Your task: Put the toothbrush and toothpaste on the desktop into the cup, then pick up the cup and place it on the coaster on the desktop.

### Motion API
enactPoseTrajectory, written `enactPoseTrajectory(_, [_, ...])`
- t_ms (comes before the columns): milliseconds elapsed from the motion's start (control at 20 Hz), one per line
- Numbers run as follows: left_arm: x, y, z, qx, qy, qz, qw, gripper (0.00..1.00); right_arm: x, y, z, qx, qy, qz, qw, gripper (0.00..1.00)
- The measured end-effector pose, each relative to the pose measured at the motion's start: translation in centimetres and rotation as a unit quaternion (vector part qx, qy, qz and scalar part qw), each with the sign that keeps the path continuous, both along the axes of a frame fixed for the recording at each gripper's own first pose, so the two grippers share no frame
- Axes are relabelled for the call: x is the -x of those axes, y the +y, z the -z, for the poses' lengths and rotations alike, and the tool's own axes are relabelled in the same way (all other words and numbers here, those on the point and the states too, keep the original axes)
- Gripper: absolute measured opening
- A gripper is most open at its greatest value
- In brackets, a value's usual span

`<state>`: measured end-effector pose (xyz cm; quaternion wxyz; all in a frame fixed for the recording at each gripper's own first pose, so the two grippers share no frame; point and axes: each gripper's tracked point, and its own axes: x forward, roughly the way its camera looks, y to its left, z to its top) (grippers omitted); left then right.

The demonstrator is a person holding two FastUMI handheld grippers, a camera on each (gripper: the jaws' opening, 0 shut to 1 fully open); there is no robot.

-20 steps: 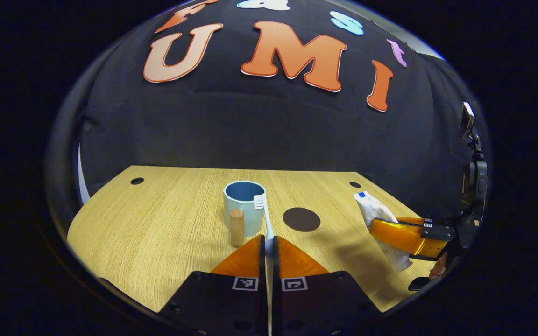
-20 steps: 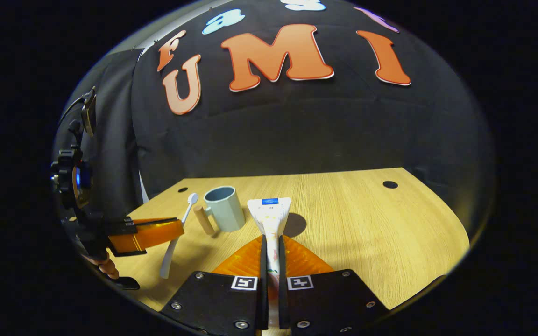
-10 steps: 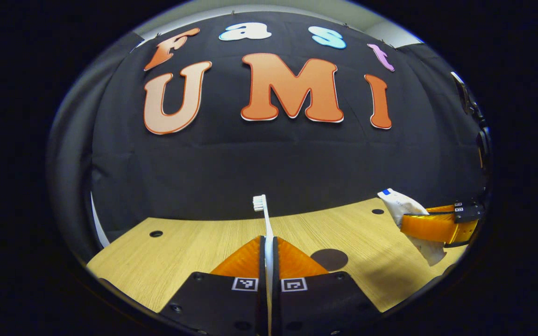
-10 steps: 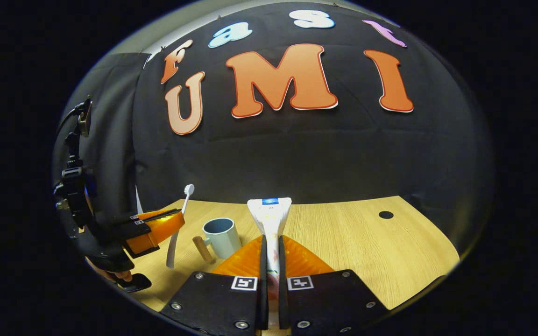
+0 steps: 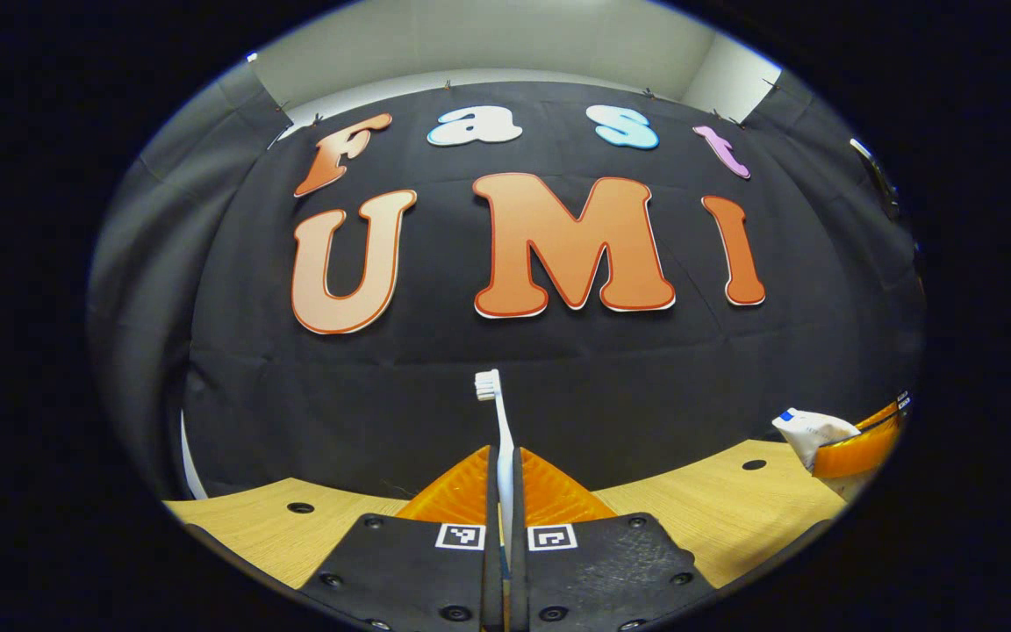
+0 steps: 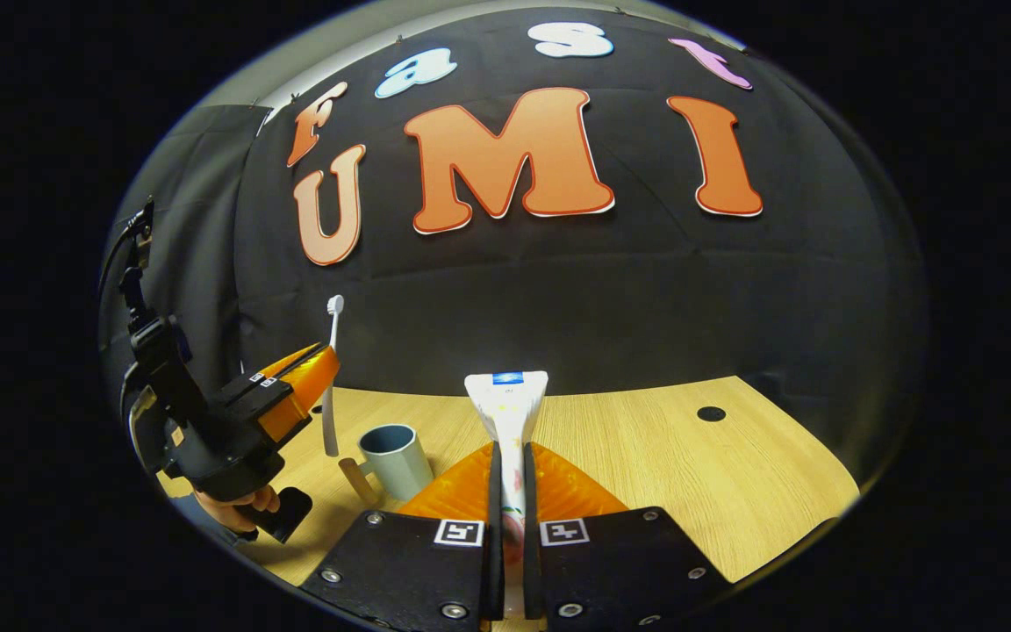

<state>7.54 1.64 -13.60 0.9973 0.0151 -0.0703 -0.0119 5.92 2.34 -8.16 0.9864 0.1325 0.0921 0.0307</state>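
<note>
The left gripper (image 5: 503, 478) clamped the toothbrush (image 5: 497, 421) upright above the cup (image 6: 394, 458); lowering it handle-first, straight, seemed best. The right gripper (image 6: 510, 491) pinched the toothpaste (image 6: 507, 412).

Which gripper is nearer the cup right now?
Left, by my read. The left gripper holds the toothbrush upright just above and left of the cup; the right gripper holds the toothpaste off to the cup's right.
</note>
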Motion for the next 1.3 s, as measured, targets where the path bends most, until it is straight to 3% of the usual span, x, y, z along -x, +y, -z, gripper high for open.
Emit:
enactPoseTrajectory(300, [-2.4, -0.5, 1.3, -0.02, -0.022, -0.002, 1.0, 0.03, -0.9, -0.5, 0.8, -0.001, 0.002, 0.002, 1.0, 0.09])
enactPoseTrajectory(550, [-3.8, -1.7, 4.1, -0.032, -0.009, 0.001, 0.999, 0.03, -1.5, -1.3, 1.7, -0.011, 0.007, 0.008, 1.0, 0.09])
enactPoseTrajectory(950, [-4.6, -1.5, 3.6, -0.038, -0.043, -0.016, 0.998, 0.03, -1.8, -1.7, 1.6, -0.023, 0.007, 0.012, 1.0, 0.09])
enactPoseTrajectory(1300, [-5.0, -1.6, 6.9, -0.028, 0.0, -0.012, 1.0, 0.03, -1.6, -1.5, 1.6, -0.018, 0.011, 0.01, 1.0, 0.09])
